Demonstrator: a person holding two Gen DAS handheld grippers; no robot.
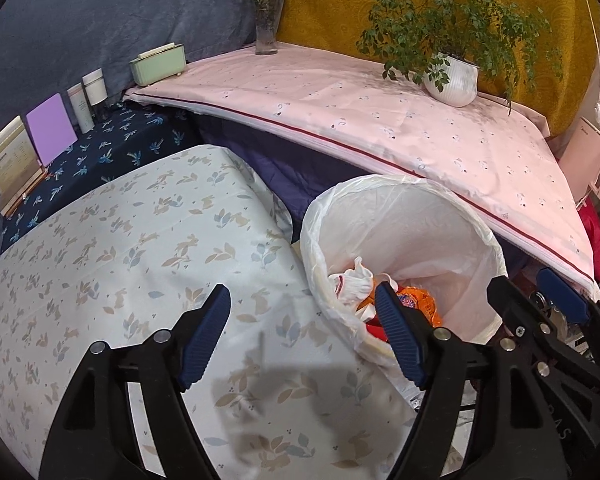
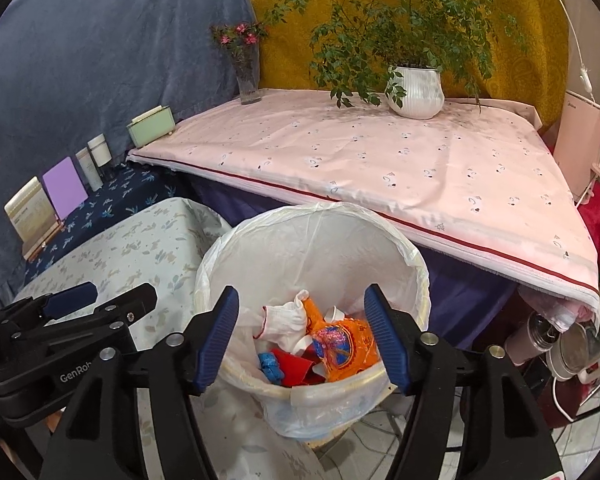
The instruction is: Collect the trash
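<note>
My right claw (image 2: 300, 336) gapes empty above the lined trash bin (image 2: 414, 276). My left claw (image 1: 304, 332) hangs wide, holding nothing, over the leaf-print cloth (image 1: 120, 248).

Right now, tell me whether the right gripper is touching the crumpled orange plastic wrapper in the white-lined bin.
Apart. The right wrist view shows the right gripper open above the bin, its blue pads clear of the orange wrapper lying among the trash below.

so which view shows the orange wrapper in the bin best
The right wrist view: the orange wrapper lies in plain sight between that gripper's open fingers. In the left wrist view, a finger hides most of the orange wrapper.
</note>
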